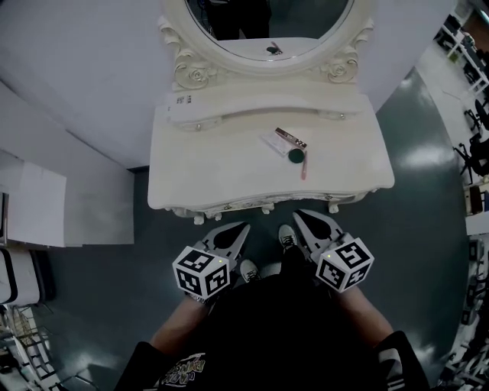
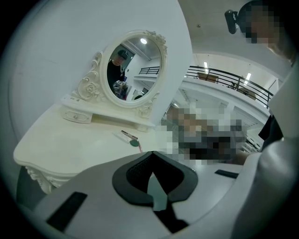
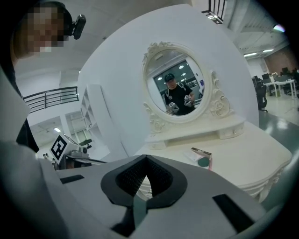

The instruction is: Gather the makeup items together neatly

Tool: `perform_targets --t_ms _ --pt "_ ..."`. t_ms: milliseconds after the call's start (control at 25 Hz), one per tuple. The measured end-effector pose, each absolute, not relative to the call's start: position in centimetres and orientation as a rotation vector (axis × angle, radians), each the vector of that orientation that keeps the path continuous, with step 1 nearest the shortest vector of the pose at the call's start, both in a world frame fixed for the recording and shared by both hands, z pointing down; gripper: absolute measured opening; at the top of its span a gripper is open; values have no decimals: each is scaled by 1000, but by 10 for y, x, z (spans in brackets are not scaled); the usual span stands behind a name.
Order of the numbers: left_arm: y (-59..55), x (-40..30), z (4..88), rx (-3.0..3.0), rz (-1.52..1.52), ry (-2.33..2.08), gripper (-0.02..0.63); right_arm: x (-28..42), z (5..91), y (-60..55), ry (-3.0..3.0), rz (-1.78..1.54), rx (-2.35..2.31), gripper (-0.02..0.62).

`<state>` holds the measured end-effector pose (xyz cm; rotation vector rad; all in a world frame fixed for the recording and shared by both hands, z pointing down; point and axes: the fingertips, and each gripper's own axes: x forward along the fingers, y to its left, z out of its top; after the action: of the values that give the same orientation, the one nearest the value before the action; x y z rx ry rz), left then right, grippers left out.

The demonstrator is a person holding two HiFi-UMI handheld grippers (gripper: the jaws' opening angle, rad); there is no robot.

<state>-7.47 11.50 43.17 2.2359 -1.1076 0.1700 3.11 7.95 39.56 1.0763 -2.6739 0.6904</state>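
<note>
A few makeup items lie close together right of centre on the white vanity table [image 1: 206, 168]: a brown-gold tube [image 1: 291, 138], a flat white piece [image 1: 273, 144], a dark green round compact [image 1: 296, 156] and a thin pink pencil [image 1: 303, 166]. The left gripper view shows the tube [image 2: 129, 135] and compact [image 2: 135, 143]; the right gripper view shows the tube [image 3: 202, 151] and compact [image 3: 203, 162]. My left gripper [image 1: 244, 226] [image 2: 152, 152] and right gripper [image 3: 145, 156] [image 1: 298, 214] hang just in front of the table's front edge. Both are shut and hold nothing.
An ornate oval mirror [image 1: 267, 23] stands at the table's back above a low drawer shelf [image 1: 260, 112]. A white cabinet [image 1: 46, 206] stands to the left and shelving [image 1: 474, 92] at the far right. The person's shoes [image 1: 286, 237] are on the dark floor below the grippers.
</note>
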Motion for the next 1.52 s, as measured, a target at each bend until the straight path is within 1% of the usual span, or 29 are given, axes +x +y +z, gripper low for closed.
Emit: perform_targets --t_ms 400,880,1480,1520 --pt "62 -56 430 2192 166 -1236 8 60 399 9 -2667 583 1013 28" --pt "7 -29 448 2132 174 -1321 8 84 425 -57 -2635 513 953 29" --pt "-37 -13 480 2016 187 -1396 8 102 508 -157 -2469 485 863 32" --pt "-38 -13 482 2006 187 -1402 8 100 514 -162 -2458 480 846 42"
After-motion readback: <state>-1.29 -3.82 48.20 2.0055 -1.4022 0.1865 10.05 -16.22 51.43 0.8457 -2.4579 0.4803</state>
